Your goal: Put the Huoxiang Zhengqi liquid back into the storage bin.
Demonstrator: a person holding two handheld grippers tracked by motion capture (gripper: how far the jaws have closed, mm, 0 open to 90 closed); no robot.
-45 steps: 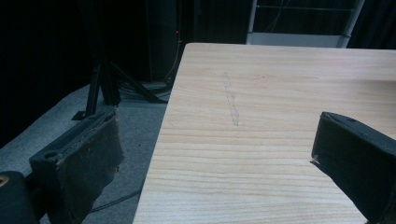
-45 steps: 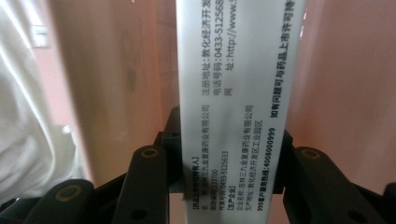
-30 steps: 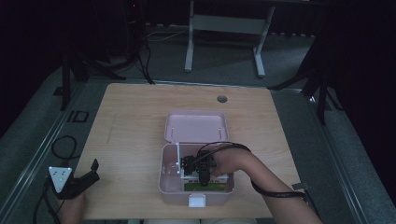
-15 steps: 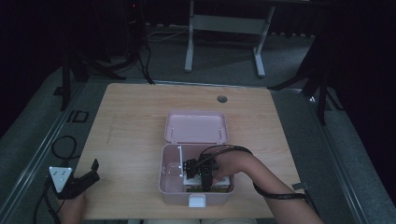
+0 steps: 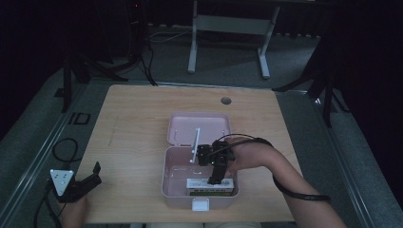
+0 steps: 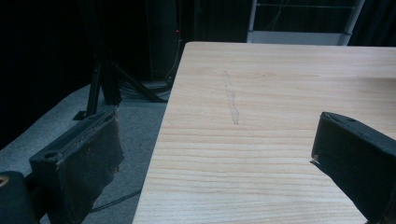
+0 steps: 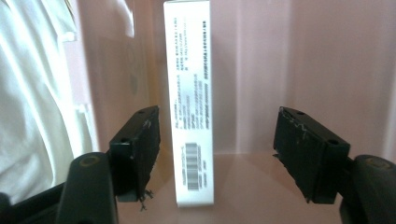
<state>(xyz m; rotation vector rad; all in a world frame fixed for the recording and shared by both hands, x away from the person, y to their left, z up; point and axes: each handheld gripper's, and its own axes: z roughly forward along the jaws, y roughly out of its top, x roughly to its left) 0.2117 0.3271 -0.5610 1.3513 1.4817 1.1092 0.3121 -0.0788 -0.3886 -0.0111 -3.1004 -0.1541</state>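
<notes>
The right gripper [image 5: 215,179] hangs jaws-down inside the pink box [image 5: 172,176]; its jaws have just been opening and now stand apart, with the white carton [image 7: 192,102] between them but touching neither pad. In the right gripper view the carton sits nearer the left-hand jaw, with a clear gap to the right-hand one.

The step in hand reads as release and withdrawal after placing the carton; to do it well, keep the jaws spread and lift straight out along their own line, so that neither pad drags the carton over; avoid any sideways drift toward the near jaw, where clearance is least; clear the box rim before moving across.

The carton [image 5: 210,185] lies at the near end of the box, directly below the right gripper's jaw tips, close along the front wall; its long axis runs away from the jaws in the right gripper view and across the box, side to side, in the high view; a narrow printed face with a barcode is turned toward the gripper.

The left gripper [image 5: 85,183] rests at the table's [image 5: 138,114] near left corner, jaws apart on nothing; the box lid [image 5: 199,128] lies open beyond.
</notes>
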